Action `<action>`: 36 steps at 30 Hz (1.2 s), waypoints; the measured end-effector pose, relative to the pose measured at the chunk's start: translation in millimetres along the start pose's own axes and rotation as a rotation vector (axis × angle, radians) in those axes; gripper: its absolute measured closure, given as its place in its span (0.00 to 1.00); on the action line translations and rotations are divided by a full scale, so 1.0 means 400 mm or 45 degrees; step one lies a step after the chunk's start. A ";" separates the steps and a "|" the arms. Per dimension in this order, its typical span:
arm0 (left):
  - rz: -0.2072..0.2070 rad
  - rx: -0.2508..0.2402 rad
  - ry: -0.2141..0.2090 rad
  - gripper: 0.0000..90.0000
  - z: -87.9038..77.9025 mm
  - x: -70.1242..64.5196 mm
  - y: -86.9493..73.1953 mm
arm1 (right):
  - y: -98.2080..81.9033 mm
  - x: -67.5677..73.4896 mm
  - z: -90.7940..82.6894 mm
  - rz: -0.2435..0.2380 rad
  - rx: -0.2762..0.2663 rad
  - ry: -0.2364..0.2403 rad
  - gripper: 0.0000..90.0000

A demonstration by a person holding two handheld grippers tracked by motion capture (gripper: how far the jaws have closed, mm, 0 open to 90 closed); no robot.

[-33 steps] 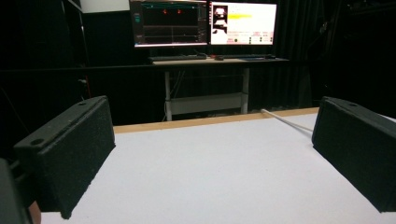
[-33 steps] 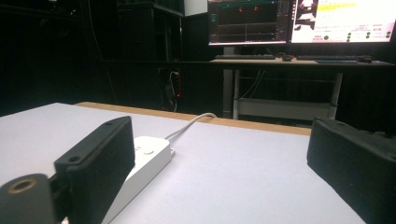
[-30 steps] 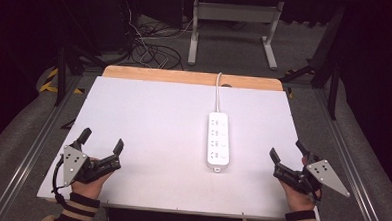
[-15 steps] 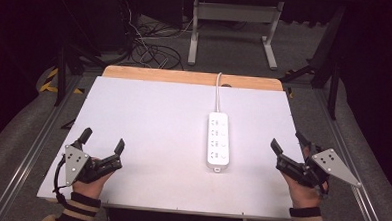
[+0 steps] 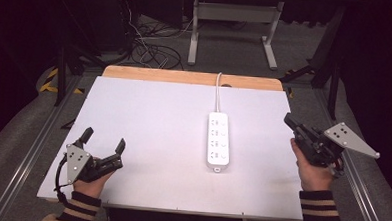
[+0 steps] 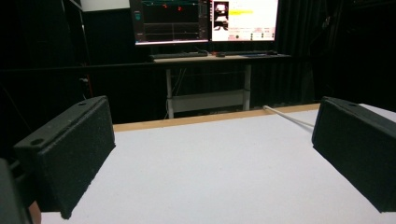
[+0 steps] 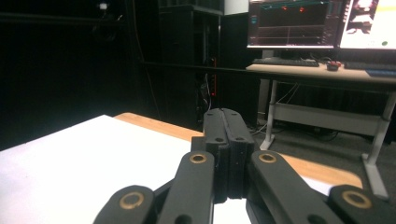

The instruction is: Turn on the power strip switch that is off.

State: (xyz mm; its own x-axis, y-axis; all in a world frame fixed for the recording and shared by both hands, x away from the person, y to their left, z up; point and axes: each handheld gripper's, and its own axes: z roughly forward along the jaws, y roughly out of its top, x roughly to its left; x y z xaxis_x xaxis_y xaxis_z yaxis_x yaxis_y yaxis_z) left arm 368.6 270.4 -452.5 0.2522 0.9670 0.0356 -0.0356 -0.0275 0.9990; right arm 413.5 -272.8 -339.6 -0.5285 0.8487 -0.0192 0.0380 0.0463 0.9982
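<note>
The white power strip [image 5: 217, 139] lies flat right of the middle of the high view, on the white surface [image 5: 148, 118], its long side running toward the far edge. Its white cable [image 5: 217, 91] leaves its far end and goes over the wooden far edge of the surface. Nothing touches the strip.

The left gripper [image 5: 104, 148] sits at the lower left of the high view, near the front edge of the surface and well apart from the strip, with a hand [image 5: 91, 182] in a striped cuff behind it. Its jaws are spread wide with nothing between them; in the left gripper view [image 6: 212, 158] they stand at the two sides of the frame with bare white surface between, and the cable [image 6: 287, 116] shows at the right.

The right gripper [image 5: 289, 122] is at the right of the high view, over the surface's right edge, near the strip but not touching it. Its jaws are pressed together, holding nothing, as the right gripper view [image 7: 229, 121] shows. Monitors [image 7: 322, 23] on a desk stand at the upper right of that view.
</note>
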 end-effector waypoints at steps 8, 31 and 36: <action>0.009 0.005 -0.001 0.00 0.002 -0.001 0.000 | 0.117 0.050 0.083 -0.028 0.213 0.038 1.00; 0.018 0.007 -0.021 0.00 0.004 -0.003 0.000 | 0.196 0.151 0.333 -0.117 0.471 0.060 1.00; 0.023 0.003 -0.023 0.00 0.003 -0.004 0.002 | 0.154 0.152 0.407 -0.170 0.616 0.027 1.00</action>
State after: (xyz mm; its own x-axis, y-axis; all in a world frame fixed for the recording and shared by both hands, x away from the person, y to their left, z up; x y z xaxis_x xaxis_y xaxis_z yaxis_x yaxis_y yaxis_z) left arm 369.3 268.6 -451.8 0.2691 0.9616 0.0544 -0.0380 -0.0459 0.9982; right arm 521.9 -132.7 -288.6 -0.5722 0.8083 -0.1390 0.3551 0.3969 0.8464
